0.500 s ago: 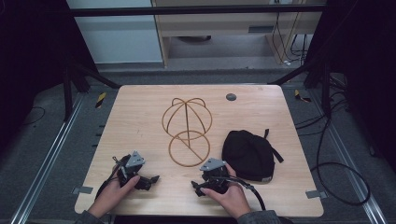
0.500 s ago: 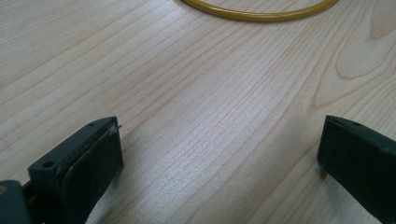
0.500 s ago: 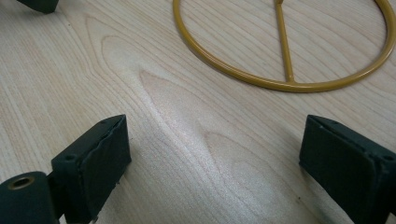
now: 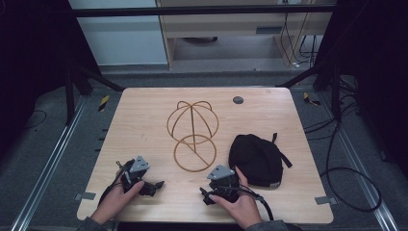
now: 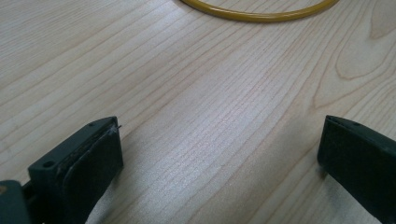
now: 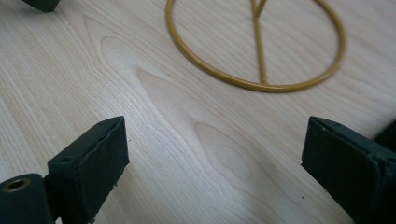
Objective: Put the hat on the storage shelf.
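A: Layout, big to small: tabletop (image 4: 144,110), wire hat stand (image 4: 192,134) mid-board, black cap (image 4: 257,159) lying just right of its ring base. We're parked at the near edge.

B: Claws? Left claw (image 4: 156,184) jaws wide apart, nothing between them, low over bare wood. Right claw (image 4: 204,195) same, spread and empty, cap just beside it.

A: Our guess at the step: cap goes onto the stand. We'd take the cap with the right claw by the brim or back edge, not the soft crown.

B: Agreed. Left claw pins the ring base (image 5: 257,16) so the stand doesn't slide or tip.
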{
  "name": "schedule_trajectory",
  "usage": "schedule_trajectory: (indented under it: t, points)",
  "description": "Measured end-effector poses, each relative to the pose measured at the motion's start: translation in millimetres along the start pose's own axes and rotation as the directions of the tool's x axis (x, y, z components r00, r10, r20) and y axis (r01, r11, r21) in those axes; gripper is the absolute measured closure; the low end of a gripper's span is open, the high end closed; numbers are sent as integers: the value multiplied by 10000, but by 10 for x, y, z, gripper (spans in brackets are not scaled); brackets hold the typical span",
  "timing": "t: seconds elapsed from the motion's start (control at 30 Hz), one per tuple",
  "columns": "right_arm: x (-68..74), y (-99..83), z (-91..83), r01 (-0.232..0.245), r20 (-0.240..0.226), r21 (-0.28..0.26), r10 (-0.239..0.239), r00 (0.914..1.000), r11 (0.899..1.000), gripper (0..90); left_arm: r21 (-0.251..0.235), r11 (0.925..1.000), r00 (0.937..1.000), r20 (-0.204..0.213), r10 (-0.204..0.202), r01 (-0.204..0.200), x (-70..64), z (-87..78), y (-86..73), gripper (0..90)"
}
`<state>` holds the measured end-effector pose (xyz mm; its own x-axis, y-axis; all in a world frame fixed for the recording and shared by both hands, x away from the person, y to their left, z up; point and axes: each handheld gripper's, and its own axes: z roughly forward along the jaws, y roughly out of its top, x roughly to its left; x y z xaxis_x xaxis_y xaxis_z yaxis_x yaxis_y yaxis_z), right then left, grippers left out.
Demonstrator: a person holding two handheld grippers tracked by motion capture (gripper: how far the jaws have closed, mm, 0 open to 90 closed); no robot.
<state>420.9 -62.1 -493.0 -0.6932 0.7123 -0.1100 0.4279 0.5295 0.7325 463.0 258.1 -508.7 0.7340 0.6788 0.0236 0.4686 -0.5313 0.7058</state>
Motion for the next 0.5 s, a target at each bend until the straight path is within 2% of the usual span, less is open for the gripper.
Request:
schedule_trajectory:
  t: [0.1, 0.2, 0.5]
  points:
    - [-39, -28, -136, 175, 465, -184, -166, 9988, 9997, 74, 2, 10000, 10000, 1, 0, 0, 0, 0, 0, 0]
    - [-101, -79, -242, 108, 952, -345, -75, 9954, 9993, 82, 2, 10000, 10000, 0, -2, 2, 0, 0, 0, 0]
    - [-268, -185, -529, -220, 1702, -902, 371, 9847, 9957, 80, 0, 10000, 10000, -1, -1, 1, 0, 0, 0, 0]
